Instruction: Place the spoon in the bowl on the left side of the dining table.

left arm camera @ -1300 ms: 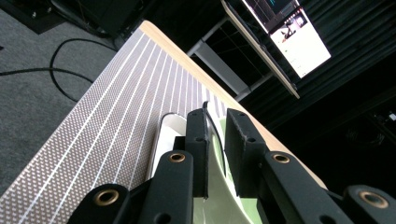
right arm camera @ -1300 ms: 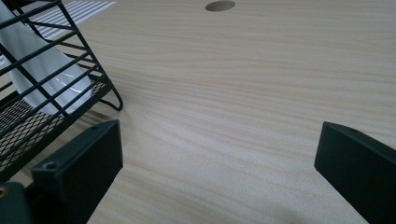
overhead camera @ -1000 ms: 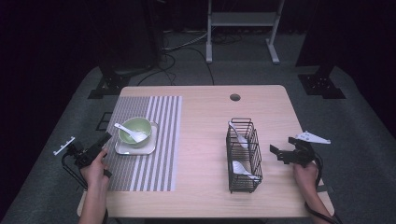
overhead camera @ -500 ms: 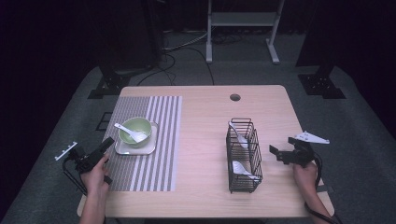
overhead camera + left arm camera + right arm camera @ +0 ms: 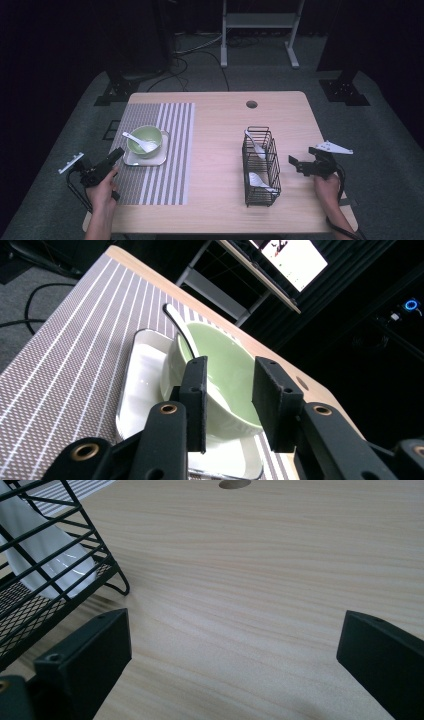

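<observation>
The green bowl (image 5: 145,138) sits on a white square plate (image 5: 145,157) on the striped placemat (image 5: 165,150), its white spoon (image 5: 140,141) lying handle toward the mat's far left corner. The left hand-held gripper (image 5: 116,156) (jaws narrow, just been opening, nothing pinched) points level at the bowl from the worktop's (image 5: 220,125) near-left edge. The right hand-held gripper (image 5: 296,163) is wide open beside the wire basket (image 5: 260,165).

- The high view is looking forward and down from above the person's side, taking in the whole table (image 5: 220,150) from well back.
- The left gripper view is riding low and tilted, facing the green bowl (image 5: 220,375) on its white tray (image 5: 145,390) from close by; the high view is sharing both.
- The right gripper view is skimming close over the tabletop beside the wire basket (image 5: 45,570), which the high view is also showing.
</observation>
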Action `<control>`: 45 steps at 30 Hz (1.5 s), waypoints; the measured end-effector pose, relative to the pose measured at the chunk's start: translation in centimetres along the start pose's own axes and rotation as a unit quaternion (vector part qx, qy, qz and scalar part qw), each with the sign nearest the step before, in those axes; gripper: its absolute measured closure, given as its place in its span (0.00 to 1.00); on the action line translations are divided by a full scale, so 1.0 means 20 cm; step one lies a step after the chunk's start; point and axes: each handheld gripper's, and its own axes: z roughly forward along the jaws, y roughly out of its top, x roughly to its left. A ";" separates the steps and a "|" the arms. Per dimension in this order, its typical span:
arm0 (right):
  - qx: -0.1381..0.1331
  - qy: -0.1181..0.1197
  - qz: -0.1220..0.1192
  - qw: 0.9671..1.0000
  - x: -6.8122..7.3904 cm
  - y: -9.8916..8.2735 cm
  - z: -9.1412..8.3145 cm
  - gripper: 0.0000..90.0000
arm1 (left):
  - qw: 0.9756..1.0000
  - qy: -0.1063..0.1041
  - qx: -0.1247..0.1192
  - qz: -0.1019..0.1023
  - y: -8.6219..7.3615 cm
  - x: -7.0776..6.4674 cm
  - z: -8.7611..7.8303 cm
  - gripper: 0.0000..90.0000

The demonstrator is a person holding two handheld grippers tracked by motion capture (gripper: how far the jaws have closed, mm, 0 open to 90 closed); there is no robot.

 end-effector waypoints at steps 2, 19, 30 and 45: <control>0.000 0.000 0.000 1.000 0.00 0.00 0.00 0.00 | 1.000 -0.003 0.003 0.000 -0.01 -0.01 0.00 0.74; 0.000 -0.001 -0.002 1.000 0.00 0.00 0.00 0.00 | 0.999 -0.028 0.020 0.021 -0.08 -0.08 0.01 0.72; 0.000 0.001 -0.003 1.000 0.00 0.00 0.00 0.00 | 0.997 -0.045 0.035 0.043 -0.13 -0.15 0.03 0.70; -0.002 0.002 -0.003 1.000 0.00 0.00 0.00 0.00 | 0.994 -0.062 0.053 0.073 -0.17 -0.22 0.04 0.68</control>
